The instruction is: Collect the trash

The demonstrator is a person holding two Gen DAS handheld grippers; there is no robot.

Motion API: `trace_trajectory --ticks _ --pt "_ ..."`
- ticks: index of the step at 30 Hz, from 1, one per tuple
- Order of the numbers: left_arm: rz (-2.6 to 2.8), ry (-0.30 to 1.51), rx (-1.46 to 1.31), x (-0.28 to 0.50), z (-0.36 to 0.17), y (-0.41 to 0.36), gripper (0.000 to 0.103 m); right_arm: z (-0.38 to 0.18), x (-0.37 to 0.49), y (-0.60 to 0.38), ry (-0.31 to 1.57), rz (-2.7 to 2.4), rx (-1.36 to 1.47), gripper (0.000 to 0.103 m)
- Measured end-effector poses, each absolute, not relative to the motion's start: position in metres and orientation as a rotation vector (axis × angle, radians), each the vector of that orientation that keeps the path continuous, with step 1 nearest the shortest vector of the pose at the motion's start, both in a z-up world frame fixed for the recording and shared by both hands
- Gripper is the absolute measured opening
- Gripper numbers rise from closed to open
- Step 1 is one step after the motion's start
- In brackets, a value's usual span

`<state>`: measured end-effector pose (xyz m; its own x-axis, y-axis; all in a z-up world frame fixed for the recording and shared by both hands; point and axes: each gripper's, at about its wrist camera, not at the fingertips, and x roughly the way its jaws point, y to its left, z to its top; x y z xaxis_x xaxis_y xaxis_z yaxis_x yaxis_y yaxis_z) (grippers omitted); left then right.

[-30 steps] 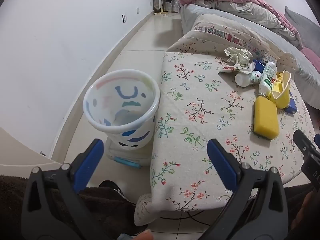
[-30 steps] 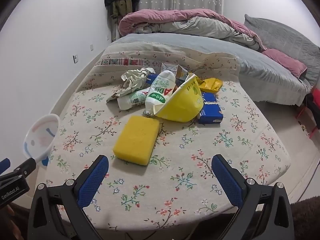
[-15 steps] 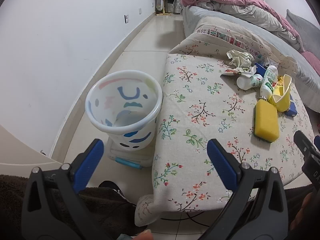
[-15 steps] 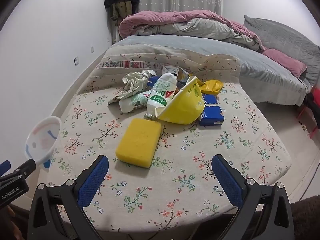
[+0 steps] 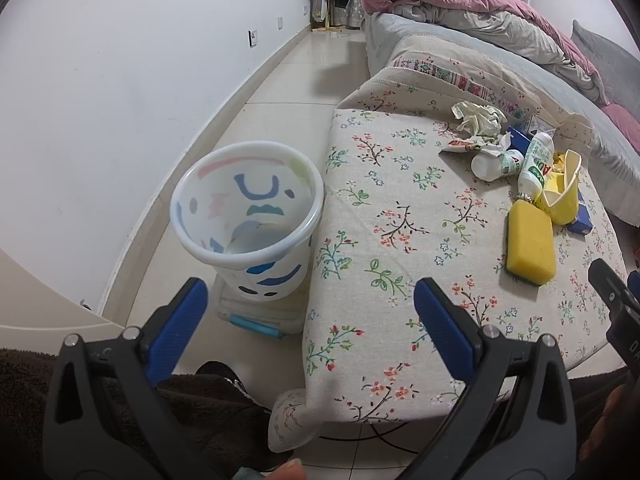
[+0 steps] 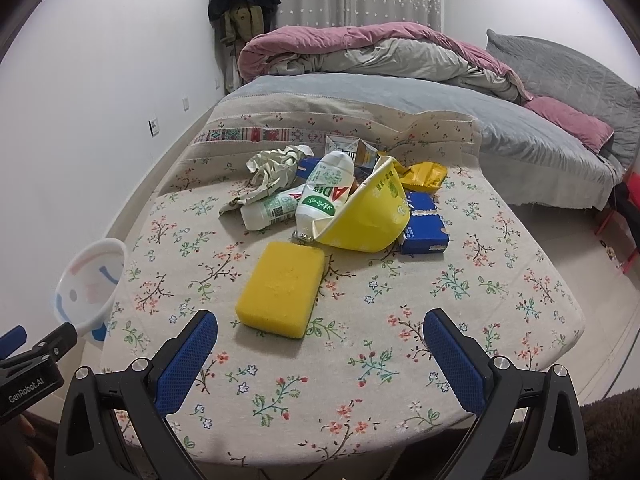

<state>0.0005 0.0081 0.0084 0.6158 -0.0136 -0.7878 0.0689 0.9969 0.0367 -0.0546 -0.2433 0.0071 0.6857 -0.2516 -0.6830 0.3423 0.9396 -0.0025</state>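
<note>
A heap of trash lies on the flowered tablecloth: a yellow sponge, a crushed yellow paper bowl, two white bottles, crumpled paper, a blue box and a yellow wrapper. A white bin with coloured marks stands on the floor left of the table. My right gripper is open, just short of the sponge. My left gripper is open between the bin and the table's near corner. In the left wrist view the sponge lies far right.
A bed with a pink and grey duvet runs behind the table. A white wall stands close on the left beyond a strip of tiled floor. A dark fuzzy sleeve shows below the left gripper.
Both grippers have drawn back slightly from the table, so the trash and bin look a little farther off. Both have stayed open; nothing on the table has moved.
</note>
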Motion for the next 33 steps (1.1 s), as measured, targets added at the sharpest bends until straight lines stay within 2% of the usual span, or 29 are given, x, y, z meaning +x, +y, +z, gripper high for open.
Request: trace_trajectory --ticks 33 --pt "-0.049 0.903 0.06 -0.0003 0.0099 0.0071 0.102 0.01 -0.0561 -0.2422 0.739 -0.33 0.132 0.103"
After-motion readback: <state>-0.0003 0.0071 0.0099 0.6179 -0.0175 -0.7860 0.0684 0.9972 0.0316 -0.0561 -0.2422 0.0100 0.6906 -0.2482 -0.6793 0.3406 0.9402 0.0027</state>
